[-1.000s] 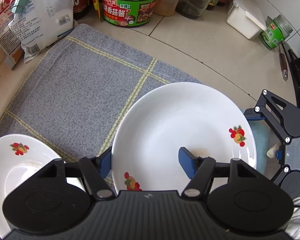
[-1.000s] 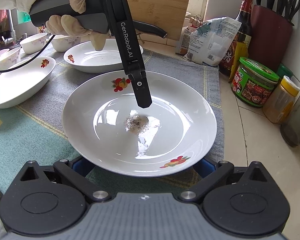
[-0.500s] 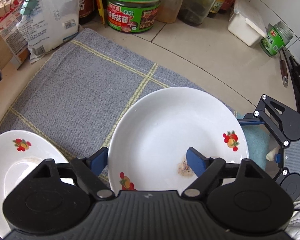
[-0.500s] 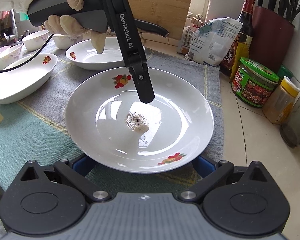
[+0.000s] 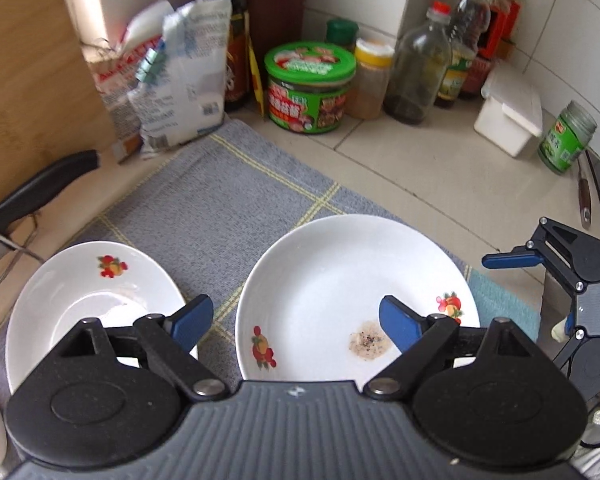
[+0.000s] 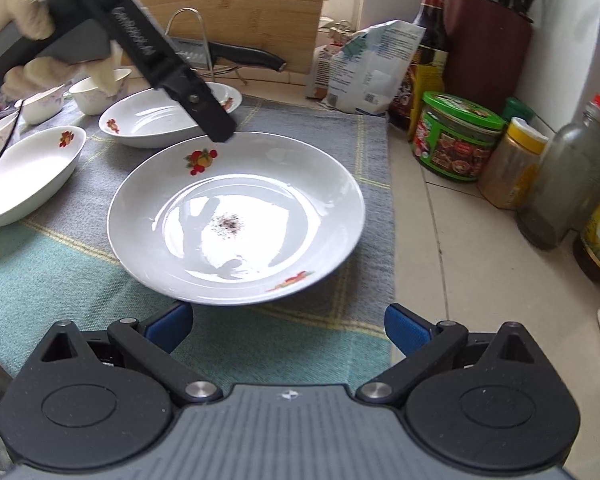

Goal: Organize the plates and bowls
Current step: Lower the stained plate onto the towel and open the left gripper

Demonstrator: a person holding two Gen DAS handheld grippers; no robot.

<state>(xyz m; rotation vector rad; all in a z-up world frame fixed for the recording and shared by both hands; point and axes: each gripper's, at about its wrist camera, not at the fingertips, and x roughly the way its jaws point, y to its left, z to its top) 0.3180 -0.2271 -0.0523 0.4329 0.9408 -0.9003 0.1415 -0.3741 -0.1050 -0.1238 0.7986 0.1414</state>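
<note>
I am seeing the white fruit-print plate [image 6: 236, 216] sitting on the grey checked mat [image 6: 312, 136], a speckled smear at its centre. My right gripper [image 6: 288, 326] is spread wide at its near rim, holding nothing. My left gripper [image 5: 296, 320] is gaping too — one finger over the plate, its own body hiding the near rim. A second plate [image 5: 88, 300] is lying left, partly covered.

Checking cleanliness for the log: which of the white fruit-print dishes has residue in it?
The round plate nearest the right gripper: a speckled smear sits at its centre. The other dishes show none.
</note>
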